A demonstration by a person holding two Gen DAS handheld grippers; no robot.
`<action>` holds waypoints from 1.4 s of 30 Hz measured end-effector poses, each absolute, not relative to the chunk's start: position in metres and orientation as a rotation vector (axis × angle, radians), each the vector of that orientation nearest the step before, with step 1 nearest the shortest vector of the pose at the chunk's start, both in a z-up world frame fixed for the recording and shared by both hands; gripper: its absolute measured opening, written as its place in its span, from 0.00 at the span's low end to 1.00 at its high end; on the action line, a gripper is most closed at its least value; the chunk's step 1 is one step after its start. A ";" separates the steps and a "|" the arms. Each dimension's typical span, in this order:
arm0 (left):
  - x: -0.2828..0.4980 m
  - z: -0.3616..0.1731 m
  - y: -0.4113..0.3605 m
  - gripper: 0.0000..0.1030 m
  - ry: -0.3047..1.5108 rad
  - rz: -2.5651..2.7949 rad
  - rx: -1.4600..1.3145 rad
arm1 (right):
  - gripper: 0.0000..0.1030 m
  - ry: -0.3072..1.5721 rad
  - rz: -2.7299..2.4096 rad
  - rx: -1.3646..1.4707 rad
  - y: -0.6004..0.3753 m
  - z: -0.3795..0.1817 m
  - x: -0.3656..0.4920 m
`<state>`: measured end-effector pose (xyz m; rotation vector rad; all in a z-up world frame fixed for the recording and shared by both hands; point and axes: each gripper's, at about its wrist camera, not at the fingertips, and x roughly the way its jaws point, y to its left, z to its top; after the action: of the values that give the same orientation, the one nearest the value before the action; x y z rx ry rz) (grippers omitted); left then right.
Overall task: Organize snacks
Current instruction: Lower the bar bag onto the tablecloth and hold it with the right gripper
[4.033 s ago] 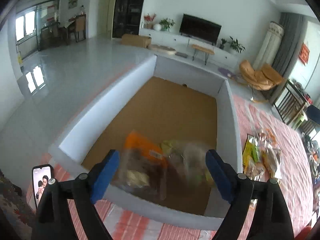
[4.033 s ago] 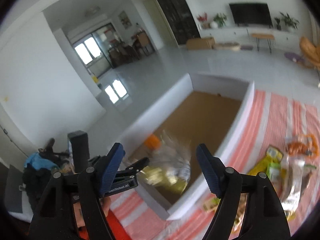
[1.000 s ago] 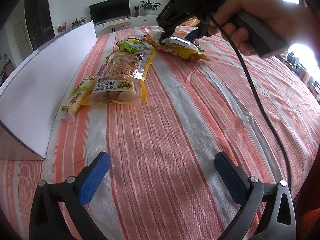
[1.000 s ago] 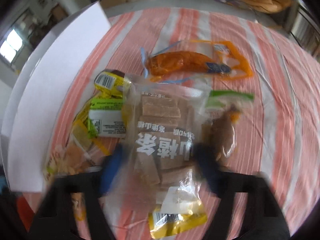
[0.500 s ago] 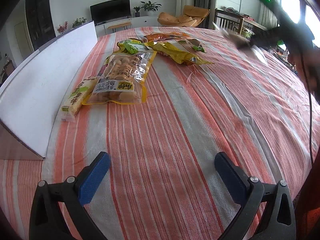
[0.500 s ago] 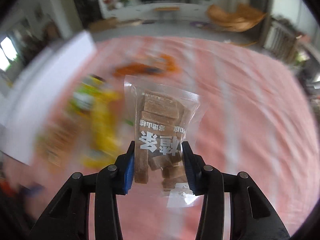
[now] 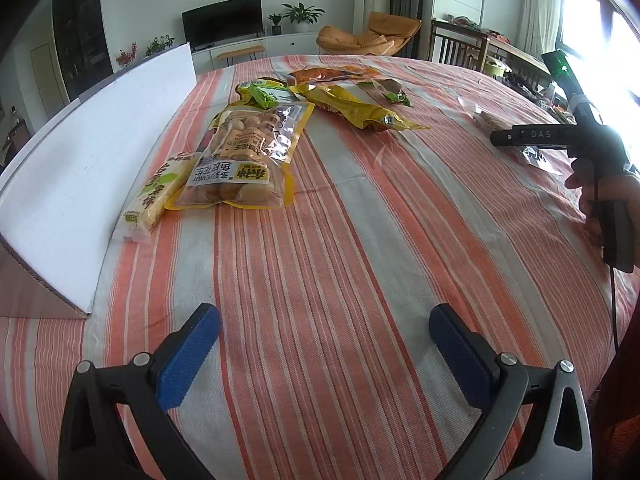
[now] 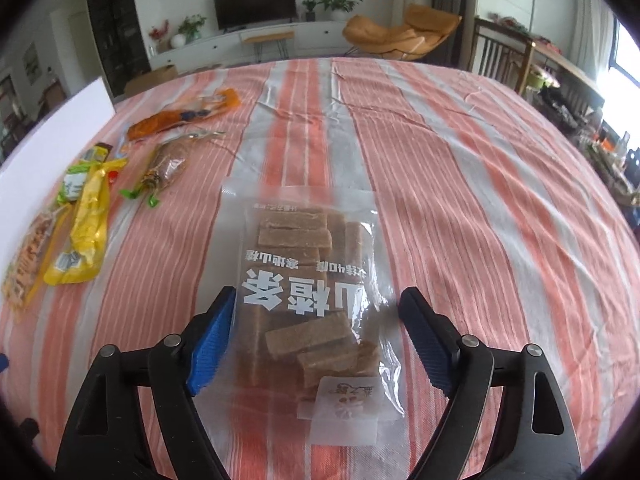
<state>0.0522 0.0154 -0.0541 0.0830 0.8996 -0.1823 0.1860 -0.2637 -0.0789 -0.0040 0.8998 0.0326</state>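
Note:
A clear bag of brown bars [image 8: 308,264] lies flat on the striped cloth [image 8: 460,184], between the fingers of my right gripper [image 8: 316,300]. Its jaws are opening wide, and the pads do not press on the bag. The left wrist view shows that same bag [image 7: 534,158] at the far right, under the right gripper held by a hand [image 7: 612,196]. My left gripper [image 7: 323,314] hovers open over bare cloth with nothing between its fingers. A peanut bag [image 7: 248,152], a yellow bag [image 7: 352,110] and a green-yellow bar pack [image 7: 160,190] lie ahead of it.
A white box wall [image 7: 92,160] stands along the left edge of the table. An orange pack [image 8: 184,118], a brown snack with green ends [image 8: 164,170] and the yellow bag [image 8: 86,232] lie left of the clear bag. Chairs and a TV stand beyond the table.
The right gripper carried the clear bag away from the snack pile to the right, set it on the cloth and spread its jaws. The left gripper stayed where it was.

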 end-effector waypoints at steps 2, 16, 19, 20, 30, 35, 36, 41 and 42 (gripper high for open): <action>0.052 -0.054 0.015 1.00 0.899 -0.182 0.083 | 0.84 0.903 0.027 -0.018 -0.265 -0.079 0.184; 0.052 -0.054 0.015 1.00 0.899 -0.182 0.083 | 0.85 0.903 0.028 -0.014 -0.268 -0.081 0.184; 0.053 -0.054 0.015 1.00 0.899 -0.182 0.082 | 0.85 0.903 0.028 -0.013 -0.268 -0.081 0.184; 0.053 -0.054 0.016 1.00 0.899 -0.183 0.082 | 0.85 0.903 0.028 -0.013 -0.268 -0.081 0.184; 0.052 -0.054 0.016 1.00 0.899 -0.184 0.082 | 0.85 0.903 0.028 -0.014 -0.268 -0.081 0.184; 0.052 -0.054 0.016 1.00 0.899 -0.184 0.082 | 0.85 0.903 0.028 -0.014 -0.268 -0.081 0.184; 0.052 -0.054 0.016 1.00 0.899 -0.184 0.082 | 0.85 0.903 0.028 -0.014 -0.268 -0.081 0.184; 0.052 -0.054 0.016 1.00 0.899 -0.184 0.082 | 0.85 0.903 0.028 -0.014 -0.268 -0.081 0.184; 0.052 -0.054 0.016 1.00 0.899 -0.184 0.082 | 0.85 0.903 0.028 -0.014 -0.268 -0.081 0.184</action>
<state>0.0523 0.0156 -0.0540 0.0822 0.8989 -0.1838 0.1842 -0.2677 -0.0808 -0.0138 0.9026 0.0282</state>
